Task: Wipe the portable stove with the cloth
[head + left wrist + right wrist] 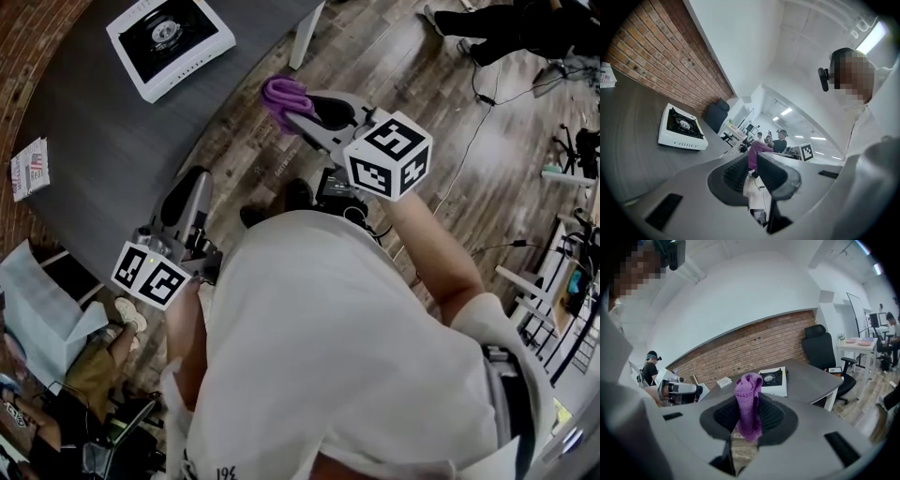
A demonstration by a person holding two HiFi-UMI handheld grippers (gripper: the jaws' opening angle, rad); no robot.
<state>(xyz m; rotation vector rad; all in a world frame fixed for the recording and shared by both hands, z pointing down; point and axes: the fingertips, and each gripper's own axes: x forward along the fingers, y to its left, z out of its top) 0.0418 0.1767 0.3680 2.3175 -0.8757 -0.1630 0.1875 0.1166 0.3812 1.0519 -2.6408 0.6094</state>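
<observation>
The white portable stove [171, 33] with its black burner top sits on the dark grey table [112, 141], far from both grippers; it also shows in the left gripper view [682, 127] and the right gripper view [772, 380]. My right gripper [295, 111] is raised over the wood floor beside the table, shut on a purple cloth [284, 97]. The cloth [749, 401] stands bunched upright between the right gripper's [749, 411] pads. My left gripper [192, 178] hovers near the table's edge; in its own view the left gripper [753, 157] is open by a narrow gap, holding nothing.
A printed paper [30, 167] lies at the table's left edge. A black office chair [820, 350] stands past the table's far end. Cables [487, 94] trail over the floor at right. A seated person [94, 375] and a white box [37, 309] are at lower left.
</observation>
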